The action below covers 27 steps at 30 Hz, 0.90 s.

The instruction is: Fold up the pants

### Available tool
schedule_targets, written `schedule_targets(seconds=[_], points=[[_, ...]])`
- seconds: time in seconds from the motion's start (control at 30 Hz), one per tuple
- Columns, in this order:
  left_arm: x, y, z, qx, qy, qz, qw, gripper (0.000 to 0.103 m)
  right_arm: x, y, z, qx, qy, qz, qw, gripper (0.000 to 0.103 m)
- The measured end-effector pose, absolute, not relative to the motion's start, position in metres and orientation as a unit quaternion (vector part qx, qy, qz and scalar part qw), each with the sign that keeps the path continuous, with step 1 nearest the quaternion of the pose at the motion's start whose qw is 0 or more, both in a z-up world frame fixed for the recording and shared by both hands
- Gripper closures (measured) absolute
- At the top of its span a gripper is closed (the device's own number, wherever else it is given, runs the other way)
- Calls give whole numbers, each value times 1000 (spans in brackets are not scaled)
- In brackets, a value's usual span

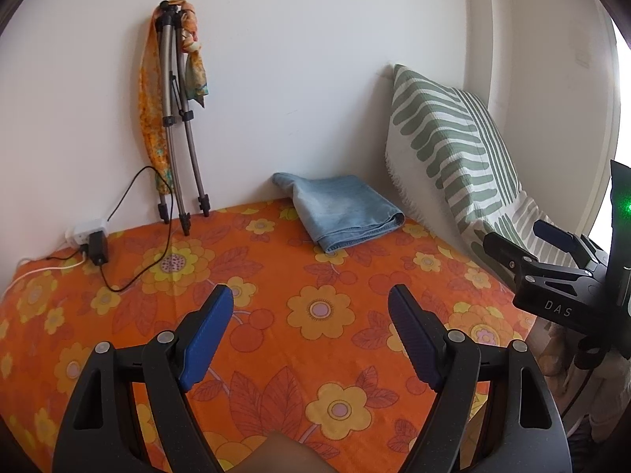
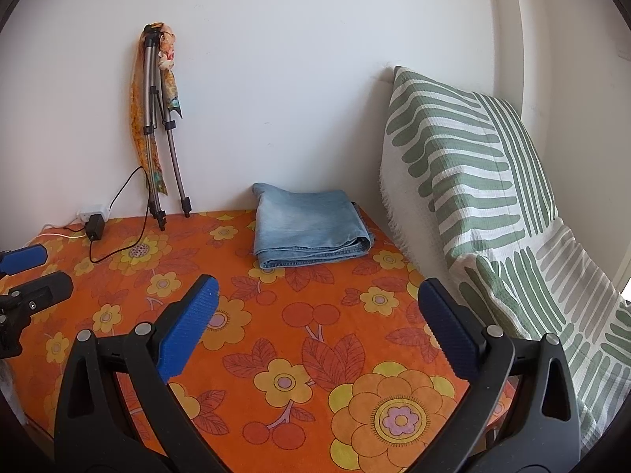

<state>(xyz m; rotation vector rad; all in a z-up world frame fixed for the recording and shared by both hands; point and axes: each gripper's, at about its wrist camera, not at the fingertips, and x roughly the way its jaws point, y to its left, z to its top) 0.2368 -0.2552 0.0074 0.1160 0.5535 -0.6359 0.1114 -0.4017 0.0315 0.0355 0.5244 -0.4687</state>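
At twelve o'clock from the two grippers, near the white wall, the folded light-blue denim pants (image 2: 309,228) lie in a neat, flat stack on the orange flower-patterned bedspread (image 2: 276,335). At two o'clock from the pants, a white cushion with green leaf stripes (image 2: 473,181) leans against the wall, its lower edge just beside the denim. At ten o'clock a folded grey metal tripod draped with an orange scarf (image 2: 157,126) stands propped on the wall, with a white power strip and black plug adapter (image 2: 94,216) near its feet.

The left gripper (image 1: 311,311) hovers over the bedspread, its blue-padded jaws spread wide and holding nothing. The right gripper (image 2: 315,303) hovers likewise, jaws released and empty. Both sit well apart from the pants, and neither touches any cloth.
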Motion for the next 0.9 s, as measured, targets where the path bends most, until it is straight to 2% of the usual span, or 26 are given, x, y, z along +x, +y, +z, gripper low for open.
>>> schedule_targets(seconds=[0.9], points=[[237,-254,5,62,267,-304,912,22,116,-402,32,17,259,-224,939,0]])
